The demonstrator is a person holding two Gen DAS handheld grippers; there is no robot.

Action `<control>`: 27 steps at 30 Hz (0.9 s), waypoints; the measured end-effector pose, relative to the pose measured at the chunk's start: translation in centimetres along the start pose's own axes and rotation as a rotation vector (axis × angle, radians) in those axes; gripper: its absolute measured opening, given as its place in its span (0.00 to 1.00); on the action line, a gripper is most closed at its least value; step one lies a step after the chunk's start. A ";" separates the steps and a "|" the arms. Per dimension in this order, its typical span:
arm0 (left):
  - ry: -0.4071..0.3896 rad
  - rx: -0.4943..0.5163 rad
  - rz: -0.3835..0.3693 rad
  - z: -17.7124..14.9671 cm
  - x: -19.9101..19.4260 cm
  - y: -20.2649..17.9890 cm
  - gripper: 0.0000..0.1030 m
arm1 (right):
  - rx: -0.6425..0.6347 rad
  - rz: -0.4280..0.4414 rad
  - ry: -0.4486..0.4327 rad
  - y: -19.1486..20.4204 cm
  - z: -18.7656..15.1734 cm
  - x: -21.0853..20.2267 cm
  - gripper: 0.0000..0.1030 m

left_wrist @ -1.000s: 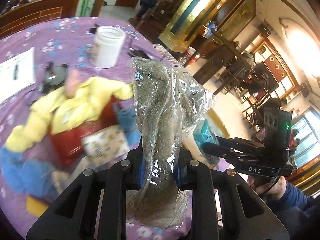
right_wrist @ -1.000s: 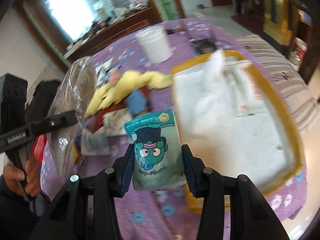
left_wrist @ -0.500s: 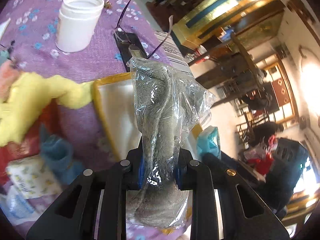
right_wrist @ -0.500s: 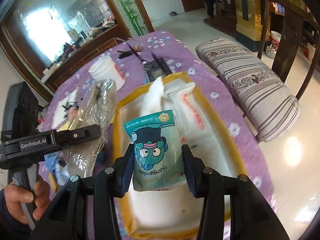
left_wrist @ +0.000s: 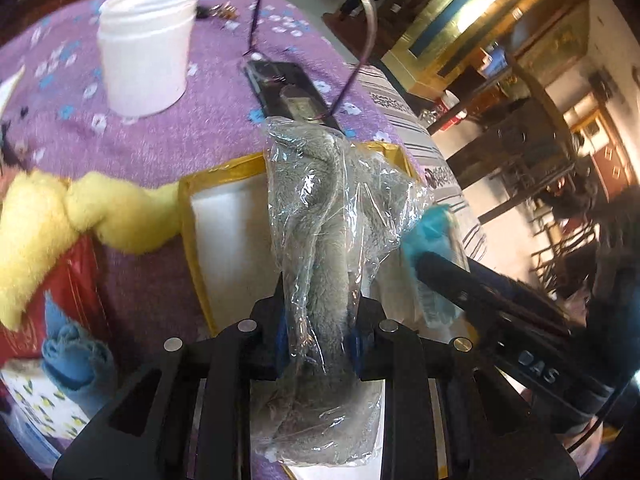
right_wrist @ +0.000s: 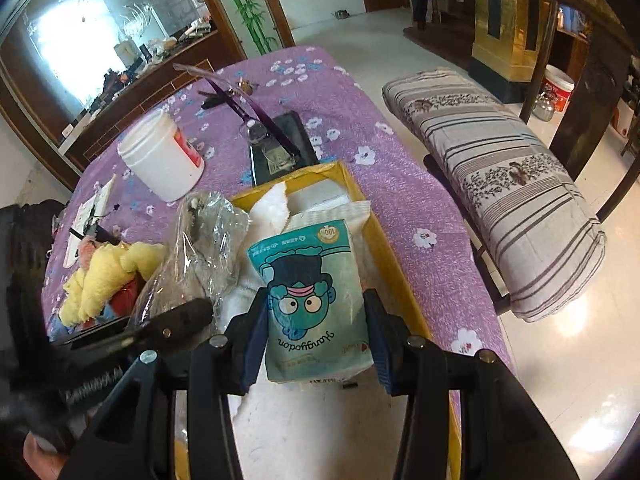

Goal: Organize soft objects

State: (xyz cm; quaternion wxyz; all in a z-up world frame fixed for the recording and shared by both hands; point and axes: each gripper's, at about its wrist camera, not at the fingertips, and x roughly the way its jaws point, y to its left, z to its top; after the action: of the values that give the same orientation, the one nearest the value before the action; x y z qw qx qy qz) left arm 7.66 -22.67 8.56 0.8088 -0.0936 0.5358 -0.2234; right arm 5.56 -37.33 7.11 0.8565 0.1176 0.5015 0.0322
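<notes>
far left of my left fingers: yellow plush toy [left_wrist: 52, 220] lying on the purple flowered tablecloth [left_wrist: 224, 64]; red packet [left_wrist: 76, 280] under it; blue cloth [left_wrist: 76, 360] nearer me, by a patterned tissue pack [left_wrist: 44, 412]
ahead-left of my left fingers: white plastic jar [left_wrist: 146, 46] upright, well apart from the box
my left gripper [left_wrist: 318, 340]: pads pinched tight on the grey plush in a clear bag [left_wrist: 320, 240]; bag sticks up past my fingertips and hangs below them too; held over the box
under and ahead of both fingers: yellow-edged box [right_wrist: 396, 264] with white lining; white cloth [right_wrist: 272, 208] and a white wipes pack [right_wrist: 332, 210] already lying inside at the far end
beyond the box: dark tablet [right_wrist: 288, 136] flat on the tablecloth with purple-framed glasses [right_wrist: 244, 108] on it
my right gripper [right_wrist: 316, 336]: fingers closed on the teal cartoon tissue pack [right_wrist: 312, 300], gripped at both sides, print upside down to me; pack hovers above the box lining, just right of the bagged plush
right of my right fingers: striped cushion [right_wrist: 500, 184] on a bench off the table; tiled floor beyond
lower left edge: my hand [right_wrist: 40, 452] on the left handle; partly visible only
</notes>
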 end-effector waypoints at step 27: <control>-0.015 0.054 -0.029 0.2 0.2 0.1 0.42 | -0.033 -0.007 -0.020 0.5 -0.3 -0.8 0.47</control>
State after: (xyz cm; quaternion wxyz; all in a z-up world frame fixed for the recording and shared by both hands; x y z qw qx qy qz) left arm 7.95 -22.73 8.41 0.8117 -0.0812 0.5221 -0.2489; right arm 4.94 -36.93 7.82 0.8634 0.1018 0.4928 0.0363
